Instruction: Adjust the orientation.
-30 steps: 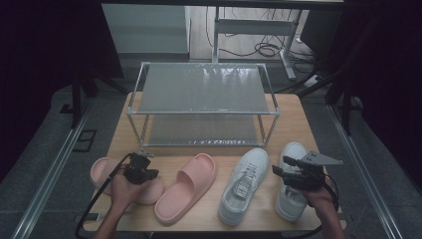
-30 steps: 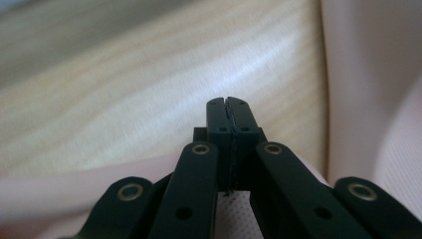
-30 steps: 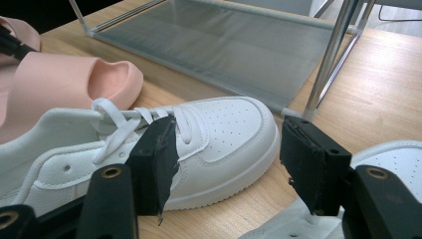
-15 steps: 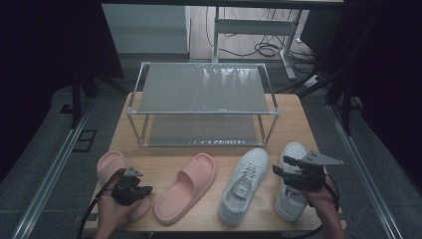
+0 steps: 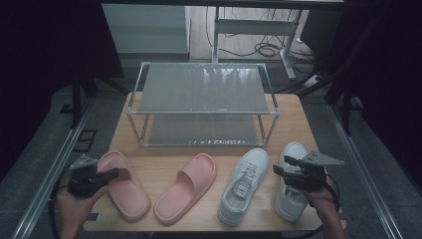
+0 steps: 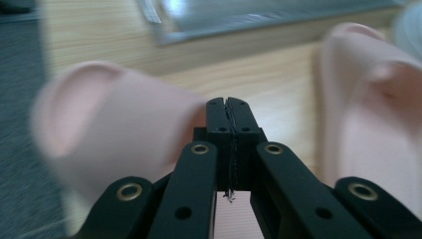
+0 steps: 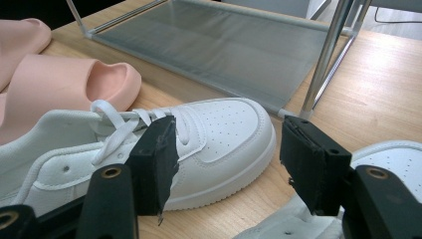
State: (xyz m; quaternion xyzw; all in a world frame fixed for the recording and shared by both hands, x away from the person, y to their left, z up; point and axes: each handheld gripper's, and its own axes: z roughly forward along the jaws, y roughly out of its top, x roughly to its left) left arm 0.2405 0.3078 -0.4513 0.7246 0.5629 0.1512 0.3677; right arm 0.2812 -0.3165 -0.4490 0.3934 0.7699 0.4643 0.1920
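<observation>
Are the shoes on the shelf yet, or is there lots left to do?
Nothing looks done: the rack has both shelves bare. Both pink slippers and both white sneakers lie on the table. The left gripper, shut, points at the left slipper; the right gripper hovers open over a sneaker. All four remain.

Blk grippers, brass screws on fingers (image 6: 229,124), grey plate on right gripper (image 5: 291,169)
</observation>
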